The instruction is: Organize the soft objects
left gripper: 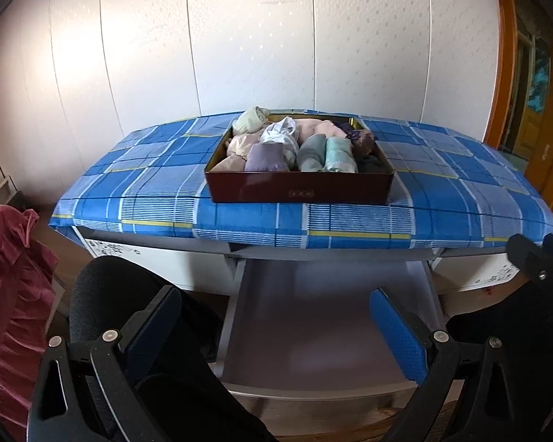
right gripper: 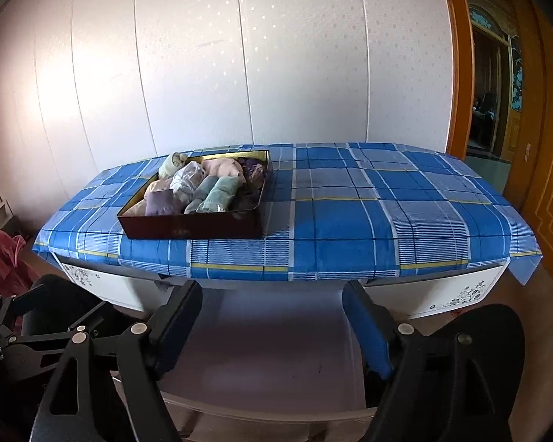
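While both tongs (left gripper: pixel 276 335) (right gripper: pixel 272 328) gape over the pulled-out drawer (left gripper: pixel 324 331), the box (left gripper: pixel 298 188) sits back from the table edge

Tablecloth (left gripper: pixel 350 217): woven cotton-type cloth, matt, blue/white plaid w/ thin yellow lines, creased in a fold grid. Box (left gripper: pixel 298 188): dark maroon, glossy, smooth sides catching reflections; gold-look inner rim; tin or lacquered card, can't tell which. Rolled soft items (left gripper: pixel 295 147) inside: matt knit/jersey fabrics, pastel; one white piece (left gripper: pixel 282 130) looks thinner, slightly shiny. Drawer (left gripper: pixel 313 316): smooth, semi-gloss, pale grey laminate or plastic. Cabinet front (right gripper: pixel 457 294): white, smooth, printed floral decal. Wall panels (right gripper: pixel 295 55): satiny, embossed w/ small squares. Door frame (right gripper: pixel 457 55): varnished orange wood, glossy. Finger pads (right gripper: pixel 365 328): blue, textured rubbery; gripper arms matt black plastic w/ metal pins. Pink cloth (left gripper: pixel 7 294): velvety.
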Available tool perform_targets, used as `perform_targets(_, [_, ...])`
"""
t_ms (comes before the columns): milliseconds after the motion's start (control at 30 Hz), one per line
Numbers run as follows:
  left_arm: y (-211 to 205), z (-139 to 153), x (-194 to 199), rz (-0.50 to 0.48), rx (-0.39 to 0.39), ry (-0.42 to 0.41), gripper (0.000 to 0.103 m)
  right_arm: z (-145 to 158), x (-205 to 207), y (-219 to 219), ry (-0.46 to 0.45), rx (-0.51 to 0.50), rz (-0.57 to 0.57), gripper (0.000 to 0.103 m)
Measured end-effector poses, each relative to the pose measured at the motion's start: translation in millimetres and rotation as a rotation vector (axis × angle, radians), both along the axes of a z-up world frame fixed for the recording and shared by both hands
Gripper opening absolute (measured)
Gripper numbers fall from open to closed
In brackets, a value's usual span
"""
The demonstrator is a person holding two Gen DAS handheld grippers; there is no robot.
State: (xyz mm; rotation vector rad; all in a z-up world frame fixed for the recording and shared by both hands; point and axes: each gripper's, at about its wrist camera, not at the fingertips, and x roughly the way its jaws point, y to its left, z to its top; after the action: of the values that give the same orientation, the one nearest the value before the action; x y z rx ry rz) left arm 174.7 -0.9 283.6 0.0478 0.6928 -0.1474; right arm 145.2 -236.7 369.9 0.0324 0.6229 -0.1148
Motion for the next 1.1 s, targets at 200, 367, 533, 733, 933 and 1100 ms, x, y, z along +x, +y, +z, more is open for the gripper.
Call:
perform_targets(200, [2.8,-1.2,2.2,0.008,-0.016,0.013,0.103,-1.3,0.4,2.2,0.008,-0.007,0.004,0.08])
perform_targets(367, [1.8,-0.2,0.6,0.008,-0.012,0.008,0.103,-1.5,0.5,5.4,0.014,-0.015,0.011,0.08])
perform_targets(533, [0.6,2.2,-1.7,0.003,-0.007,-0.007,0.103,-0.6,0.6,7.0,0.01,-0.024,0.015,0.08])
perform_targets(733, [-0.4,4.0,-3.3,0.013,0.005,-0.02,0.103,-0.6,0.9,6.3,0.012,-0.023,0.016,0.08])
perform_targets(933, [-1.7,5.9,-4.7,0.016,0.017,-0.032,0.103,-0.6,1.7,6.7,0.012,-0.027,0.017,0.08])
perform_targets(1100, [-4.9,7.3,-6.6,-0.004,0.02,-0.041,0.103,-0.9,1.9,6.5,0.015,-0.027,0.016,0.08])
